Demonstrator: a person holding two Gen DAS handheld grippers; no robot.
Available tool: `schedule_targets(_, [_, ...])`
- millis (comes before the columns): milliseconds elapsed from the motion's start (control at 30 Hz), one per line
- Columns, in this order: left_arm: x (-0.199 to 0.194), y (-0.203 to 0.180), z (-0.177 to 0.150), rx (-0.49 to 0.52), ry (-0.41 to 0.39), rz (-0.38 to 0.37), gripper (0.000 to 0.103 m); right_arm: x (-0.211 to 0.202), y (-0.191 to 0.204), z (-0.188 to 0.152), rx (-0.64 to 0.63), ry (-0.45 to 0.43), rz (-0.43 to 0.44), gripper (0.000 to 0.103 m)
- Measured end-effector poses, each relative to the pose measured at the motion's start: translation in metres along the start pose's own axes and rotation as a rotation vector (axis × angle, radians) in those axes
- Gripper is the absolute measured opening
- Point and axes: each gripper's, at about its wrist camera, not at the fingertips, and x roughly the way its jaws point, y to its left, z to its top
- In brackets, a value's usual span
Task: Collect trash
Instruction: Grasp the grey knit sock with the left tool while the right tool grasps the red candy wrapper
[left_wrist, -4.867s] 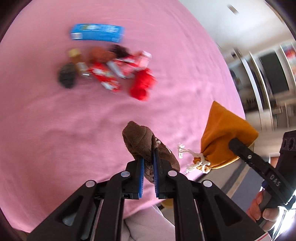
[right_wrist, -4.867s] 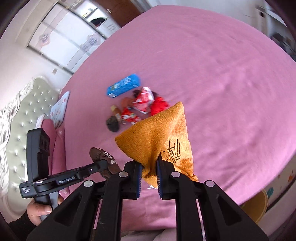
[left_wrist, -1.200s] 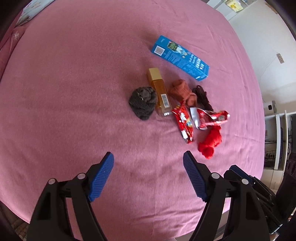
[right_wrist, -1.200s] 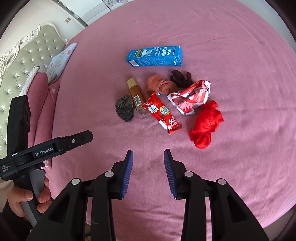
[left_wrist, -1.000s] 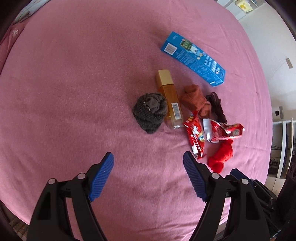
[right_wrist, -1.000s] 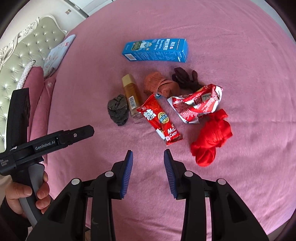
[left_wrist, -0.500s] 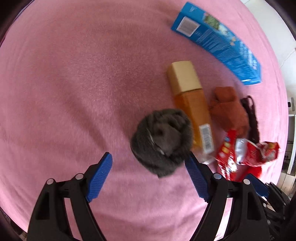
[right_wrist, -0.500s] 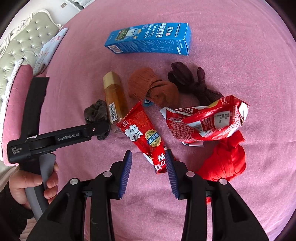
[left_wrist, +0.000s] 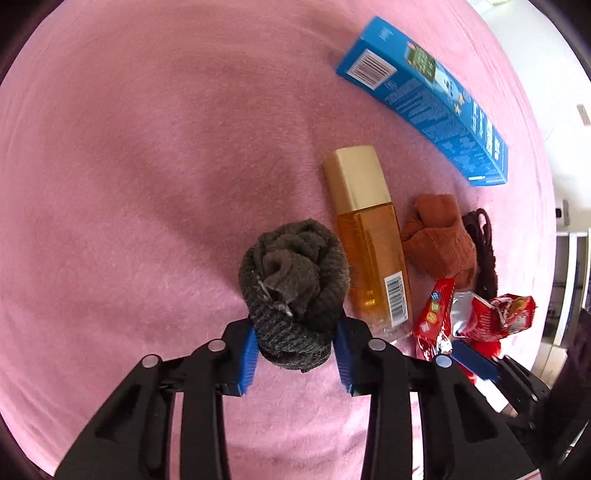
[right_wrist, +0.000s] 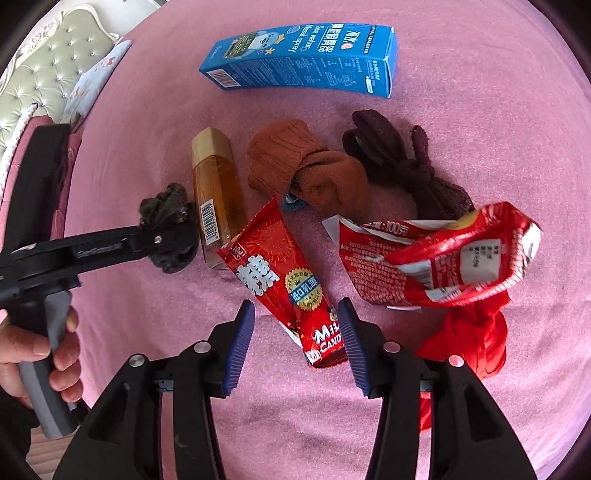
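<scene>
1. The grey rolled sock (left_wrist: 293, 291) lies on the pink bed (left_wrist: 147, 166), just left of the amber bottle (left_wrist: 369, 236). The left gripper (left_wrist: 295, 360) has just been closing and its blue pads press the sock's near end from both sides.
2. The red candy wrapper (right_wrist: 284, 280) lies slantwise, its long axis running from the bottle toward the right gripper (right_wrist: 295, 341). Its near end sits between that gripper's jaws, which have just been opening and stand apart from it, holding nothing.
3. The right hand is the nearer one to the wrapper; closing across its narrow width looks like the next move.
4. Beyond lie a crumpled red packet (right_wrist: 436, 258), more socks and a blue box (right_wrist: 303, 62).
</scene>
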Motion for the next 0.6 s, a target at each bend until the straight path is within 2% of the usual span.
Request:
schedule_targets(167, [-0.011,0.019,-0.02,-0.061,0.004,-0.048,0.035,0.017,0.008,0.01,-0.011,0.027,-0.001,0.046])
schedule_targets(267, [-0.013,0.026,-0.035,-0.075,0.017,-0.057,0.035,0.02,0.01,0.01,0.005,0.031,-0.005,0.04])
schedule_targets(400, [-0.018,0.026,-0.051,-0.089,0.032,-0.088,0.035,0.006,0.013,0.004,0.016,0.006,0.02,0.034])
schedule_targets(600, [-0.042,0.0,-0.083,-0.043,0.01,-0.12,0.035,-0.029,0.013,-0.022,0.055,-0.042,0.059,0.033])
